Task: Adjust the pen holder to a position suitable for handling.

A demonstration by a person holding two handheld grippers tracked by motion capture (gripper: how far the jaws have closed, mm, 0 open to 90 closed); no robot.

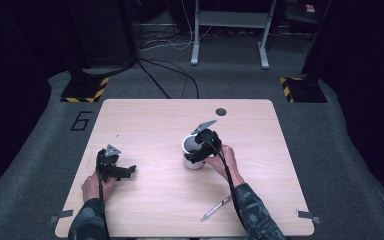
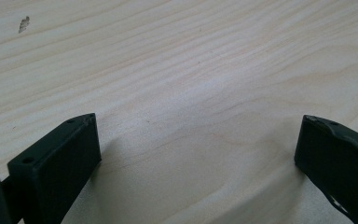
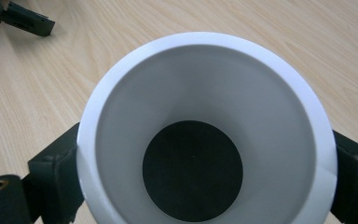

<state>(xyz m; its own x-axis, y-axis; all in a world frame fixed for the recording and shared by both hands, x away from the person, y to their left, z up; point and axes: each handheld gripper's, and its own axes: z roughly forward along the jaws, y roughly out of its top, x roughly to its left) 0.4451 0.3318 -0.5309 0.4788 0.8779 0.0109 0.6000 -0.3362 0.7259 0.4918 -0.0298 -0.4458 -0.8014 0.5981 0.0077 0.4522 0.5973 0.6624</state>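
A white cup [image 1: 192, 148] stands upright near the middle of the wooden table [image 1: 150, 125]. My right gripper [image 1: 196, 156] is shut on it, one jaw on each side of its wall. In the right gripper view I look straight down into the cup [image 3: 205, 79], which has a dark round bottom and nothing inside, with my right gripper [image 3: 205, 156] clasping it from both sides. At the table's left, my left gripper [image 1: 126, 172] rests low over the wood, open. Its jaws stand wide apart in the left gripper view, and my left gripper [image 2: 198, 140] has only bare wood between them.
A pen [image 1: 216, 208] lies near the table's front edge, right of centre. A dark round hole [image 1: 221, 112] sits near the back edge. The left gripper's jaw [image 3: 25, 19] shows at the top left of the right gripper view. Cables and a grey frame [image 1: 229, 30] lie on the floor behind.
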